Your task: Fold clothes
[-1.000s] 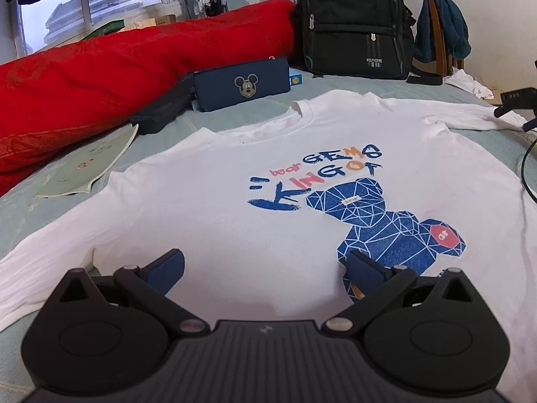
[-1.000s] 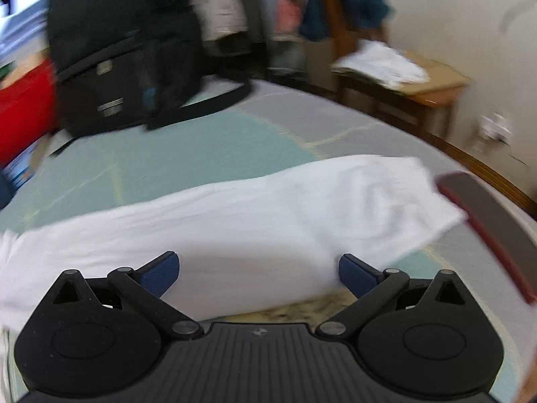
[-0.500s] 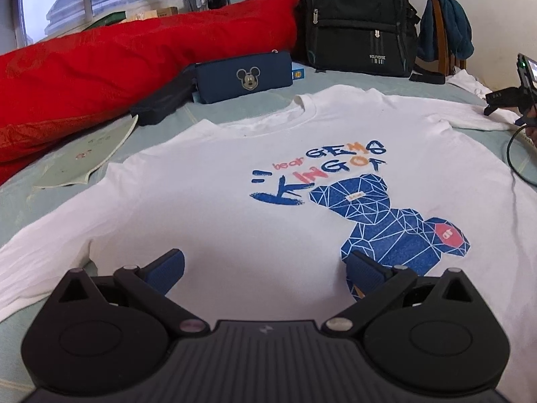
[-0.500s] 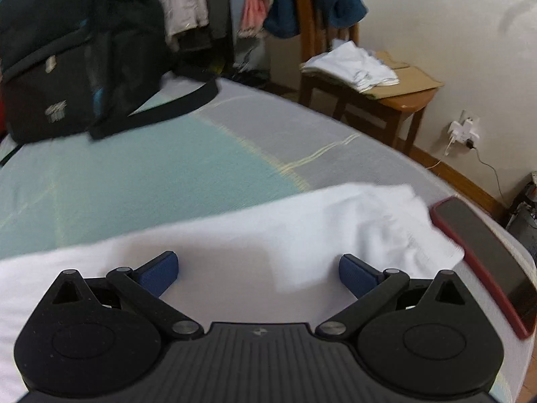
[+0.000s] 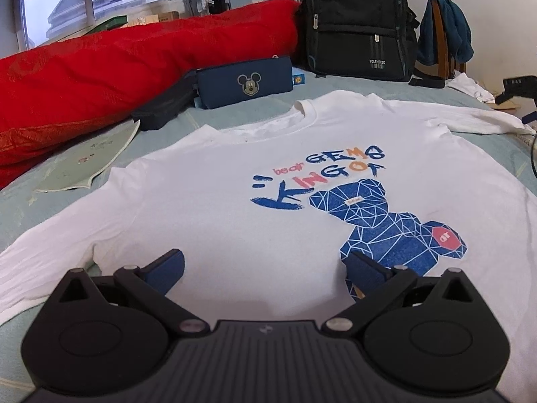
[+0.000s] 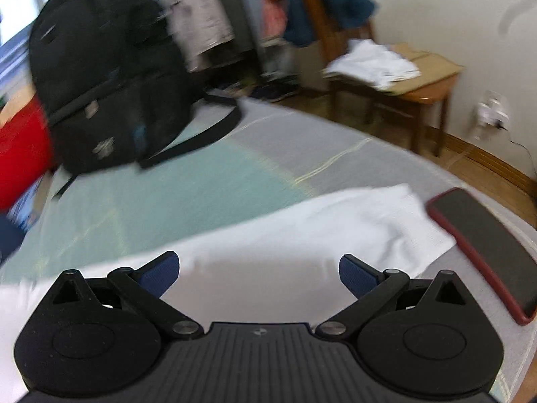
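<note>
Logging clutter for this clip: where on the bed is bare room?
Bare sheet lies between the backpack and the shirt sleeve. Crowded beside the cuff, where the phone lies, and along the red quilt.

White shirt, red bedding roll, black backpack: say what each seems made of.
White shirt: soft matte knit, probably cotton; it lies limp with a ribbed collar and printed graphic. Red bedding roll: slightly glossy woven fabric with a faint pattern, perhaps satin. Black backpack: coarse synthetic cloth, likely nylon, with zips.

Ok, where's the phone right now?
In the right wrist view, the phone lies on the bed at far right, beside the white sleeve's cuff.
</note>
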{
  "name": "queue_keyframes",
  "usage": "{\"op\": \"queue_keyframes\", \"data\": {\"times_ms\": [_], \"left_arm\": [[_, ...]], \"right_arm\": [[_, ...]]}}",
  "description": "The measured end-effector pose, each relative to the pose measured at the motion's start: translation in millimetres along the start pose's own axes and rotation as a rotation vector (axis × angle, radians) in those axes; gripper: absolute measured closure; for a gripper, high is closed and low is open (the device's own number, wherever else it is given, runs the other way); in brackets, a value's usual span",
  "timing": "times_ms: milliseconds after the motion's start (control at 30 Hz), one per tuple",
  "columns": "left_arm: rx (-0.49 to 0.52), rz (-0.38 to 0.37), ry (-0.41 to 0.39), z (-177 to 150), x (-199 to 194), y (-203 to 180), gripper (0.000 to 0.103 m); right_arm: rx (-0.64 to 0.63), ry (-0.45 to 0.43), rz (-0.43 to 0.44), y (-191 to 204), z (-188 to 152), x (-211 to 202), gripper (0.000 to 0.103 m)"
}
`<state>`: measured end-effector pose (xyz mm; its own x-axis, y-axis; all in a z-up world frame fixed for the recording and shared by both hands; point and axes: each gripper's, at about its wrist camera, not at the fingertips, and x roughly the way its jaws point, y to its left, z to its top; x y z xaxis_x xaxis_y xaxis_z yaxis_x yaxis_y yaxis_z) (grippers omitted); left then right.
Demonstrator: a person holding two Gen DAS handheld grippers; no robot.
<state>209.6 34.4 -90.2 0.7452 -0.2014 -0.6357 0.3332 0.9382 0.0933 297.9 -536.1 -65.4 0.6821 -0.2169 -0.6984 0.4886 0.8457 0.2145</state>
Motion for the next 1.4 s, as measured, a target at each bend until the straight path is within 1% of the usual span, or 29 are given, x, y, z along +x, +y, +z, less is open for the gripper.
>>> {"op": "queue_keyframes", "data": {"times_ms": [33,133,200,300,400,500,533,600,633,733,767,833,933,1000,1067,1167,1267,1333,1400], "left_arm": [[-0.005,-0.003,0.003,-0.1,0.6,0.8,0.001],[-0.021,-0.013,0.013,-0.3,2.4,3.2,0.001],[-0.025,-0.006,0.003,0.0,-0.9,4.0,0.001],[-0.017,-0.002,-0.011,0.6,-6.4,2.6,0.001],[-0.008,-0.034,-0.015,2.6,-10.6,0.6,0.001],[-0.014,-0.06,-0.011,6.7,-15.7,-0.5,0.001],[-0.02,-0.05,0.0,8.3,-16.9,-1.7,0.001],[-0.024,-0.029,0.022,6.4,-22.6,-5.2,0.001],[-0.026,-0.018,0.033,5.4,-25.5,-7.0,0.001],[-0.04,-0.031,0.054,-7.9,-39.8,-12.5,0.001],[-0.049,-0.031,0.061,-13.7,-43.9,-14.7,0.001],[-0.067,-0.032,0.077,-25.3,-52.2,-19.2,0.001],[-0.115,0.011,0.091,-46.5,-60.6,-25.9,0.001],[-0.13,0.027,0.063,-57.7,-72.0,-29.4,0.001],[-0.129,0.038,0.065,-63.5,-80.6,-32.9,0.001],[-0.126,0.062,0.087,-68.8,-91.0,-37.7,0.001],[-0.132,0.074,0.113,-73.6,-102.5,-42.3,0.001],[-0.127,0.067,0.131,-75.6,-108.7,-44.2,0.001],[-0.117,0.04,0.147,-73.6,-115.5,-42.3,0.001]], "right_arm": [[-0.02,0.012,-0.033,6.9,-5.1,-1.1,0.0],[-0.035,0.035,-0.028,26.9,-18.1,-14.0,0.0],[-0.072,0.041,0.049,46.8,-26.5,-34.1,0.0],[-0.192,0.04,0.201,89.8,-45.6,-76.0,0.0],[-0.308,0.057,0.338,128.1,-68.0,-112.9,0.0],[-0.433,0.091,0.438,159.2,-105.2,-146.0,0.0],[-0.479,0.104,0.465,166.1,-119.1,-155.3,0.0],[-0.561,0.117,0.492,175.7,-148.4,-171.3,0.0],[-0.606,0.127,0.499,177.8,-163.6,-178.3,0.0],[-0.731,0.079,0.507,178.2,-208.7,-194.8,0.0],[-0.759,0.076,0.505,178.6,-220.8,-194.5,0.0],[-0.78,0.045,0.463,180.6,-240.2,-188.0,0.0],[-0.802,0.0,0.408,182.4,-267.7,-178.4,0.0],[-0.712,-0.005,0.46,170.2,-266.7,-172.8,0.0],[-0.666,0.011,0.497,162.8,-262.1,-167.6,0.0],[-0.697,0.015,0.498,164.8,-262.2,-167.1,0.0],[-0.697,-0.005,0.502,162.1,-265.9,-168.3,0.0],[-0.698,-0.014,0.507,160.4,-267.5,-168.7,0.0],[-0.698,-0.009,0.511,158.9,-266.4,-169.9,0.0]]}}
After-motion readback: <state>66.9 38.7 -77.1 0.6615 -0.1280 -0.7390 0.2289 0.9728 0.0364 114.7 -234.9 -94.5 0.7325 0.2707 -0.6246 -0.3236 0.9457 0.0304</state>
